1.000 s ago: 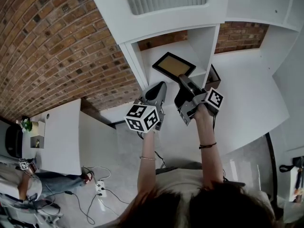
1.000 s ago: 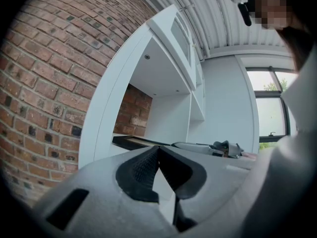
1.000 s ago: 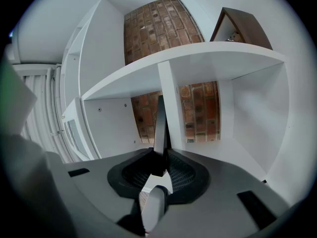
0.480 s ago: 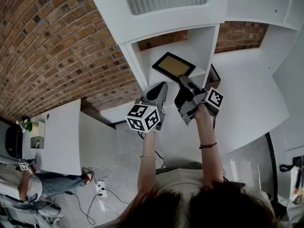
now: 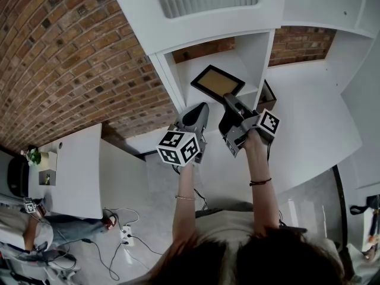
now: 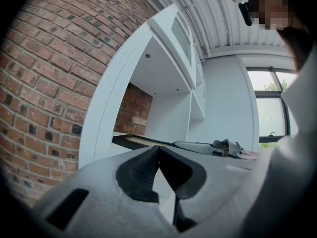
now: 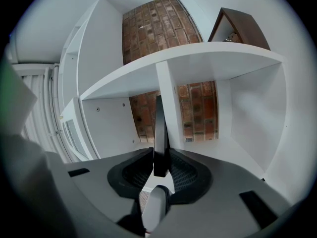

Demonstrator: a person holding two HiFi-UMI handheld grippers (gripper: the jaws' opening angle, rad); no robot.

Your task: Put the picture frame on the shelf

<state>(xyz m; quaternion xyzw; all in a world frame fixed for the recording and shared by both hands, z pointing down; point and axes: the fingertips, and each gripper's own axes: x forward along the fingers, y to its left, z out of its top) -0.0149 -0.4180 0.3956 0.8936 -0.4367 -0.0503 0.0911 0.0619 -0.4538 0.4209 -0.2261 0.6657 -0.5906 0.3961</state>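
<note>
Black-rimmed picture frame (image 5: 217,81) is pinched by the right hand-held gripper (image 5: 229,100) at the shelf (image 5: 264,52); left hand-held gripper (image 5: 203,106) closed, empty.

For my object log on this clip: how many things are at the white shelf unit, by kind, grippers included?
Grippers: 2 (left gripper shut, empty; right gripper clamped on the frame)
Picture frame: 1
Dark brown object on the shelf: 1
Total: 4

picture frame (image 5: 217,81) — corner behind right gripper (image 5: 228,101) | brown box (image 5: 268,97), perhaps — half-hidden
</note>
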